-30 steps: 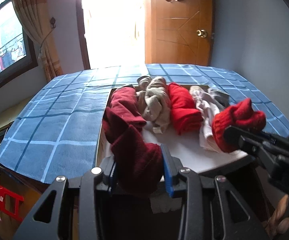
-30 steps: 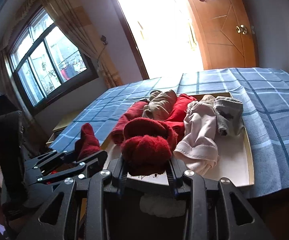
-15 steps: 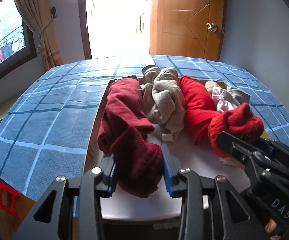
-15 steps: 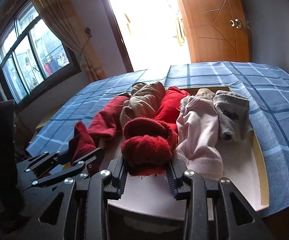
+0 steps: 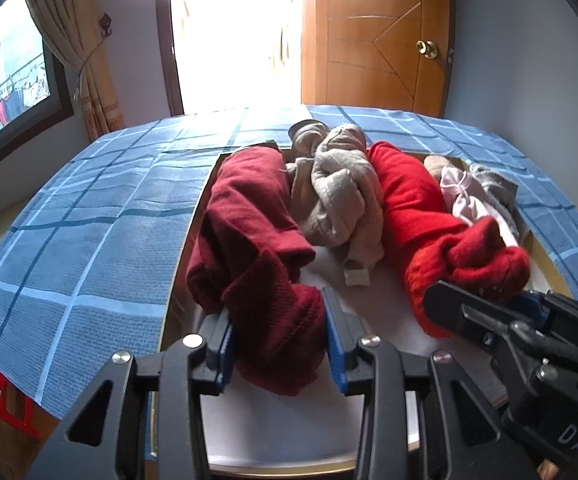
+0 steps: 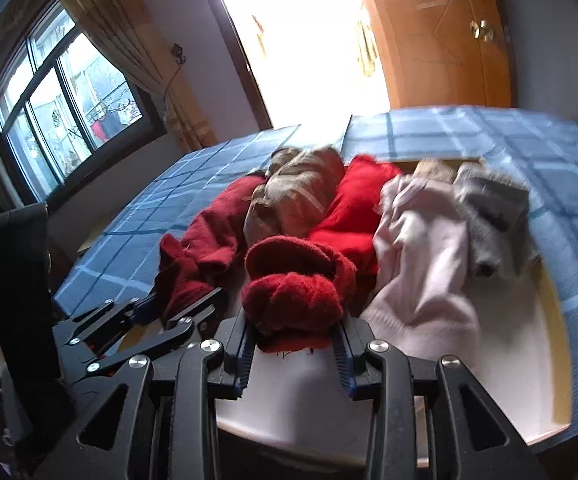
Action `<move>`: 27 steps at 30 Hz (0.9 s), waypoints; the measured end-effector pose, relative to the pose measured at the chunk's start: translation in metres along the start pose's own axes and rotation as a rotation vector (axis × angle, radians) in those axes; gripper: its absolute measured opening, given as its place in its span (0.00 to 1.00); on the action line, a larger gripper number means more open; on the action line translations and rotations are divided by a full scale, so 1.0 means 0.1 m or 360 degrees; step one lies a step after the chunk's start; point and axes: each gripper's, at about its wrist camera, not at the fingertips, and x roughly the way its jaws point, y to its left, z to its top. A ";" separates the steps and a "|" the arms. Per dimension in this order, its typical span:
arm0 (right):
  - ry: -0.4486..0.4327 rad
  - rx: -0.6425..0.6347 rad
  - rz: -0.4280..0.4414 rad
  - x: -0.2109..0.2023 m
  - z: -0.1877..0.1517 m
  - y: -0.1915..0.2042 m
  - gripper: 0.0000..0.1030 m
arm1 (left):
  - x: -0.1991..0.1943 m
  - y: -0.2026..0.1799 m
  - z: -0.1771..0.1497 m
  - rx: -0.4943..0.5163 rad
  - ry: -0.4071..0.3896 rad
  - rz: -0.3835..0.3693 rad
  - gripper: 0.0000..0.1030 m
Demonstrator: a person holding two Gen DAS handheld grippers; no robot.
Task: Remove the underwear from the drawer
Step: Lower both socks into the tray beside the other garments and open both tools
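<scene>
An open white-bottomed drawer [image 5: 273,412] [image 6: 545,364] holds a row of folded garments. My left gripper [image 5: 277,344] is shut on the near end of a dark red knitted garment [image 5: 249,236], which stretches back along the drawer's left side. My right gripper [image 6: 295,344] is shut on the bunched end of a bright red fleecy garment [image 6: 297,284] in the drawer's middle. That gripper also shows in the left wrist view as the right gripper [image 5: 489,312], with the bright red garment [image 5: 413,200] in it. In the right wrist view the left gripper [image 6: 177,312] sits at lower left.
Between the red pieces lies a beige garment [image 5: 341,196] [image 6: 297,196]. A pale pink garment [image 6: 421,256] and a grey one [image 6: 493,208] fill the drawer's right side. A blue checked cloth [image 5: 89,224] covers the top around the drawer. A wooden door [image 5: 377,36] stands behind.
Both grippers have moved forward and down over the drawer with their garments still clamped. The drawer and the clothes look larger and nearer now.
</scene>
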 end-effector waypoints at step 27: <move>0.0131 0.0260 0.0252 0.14 -0.05 -0.20 0.57 | -0.07 -0.02 -0.07 -0.0023 0.0038 0.0067 0.92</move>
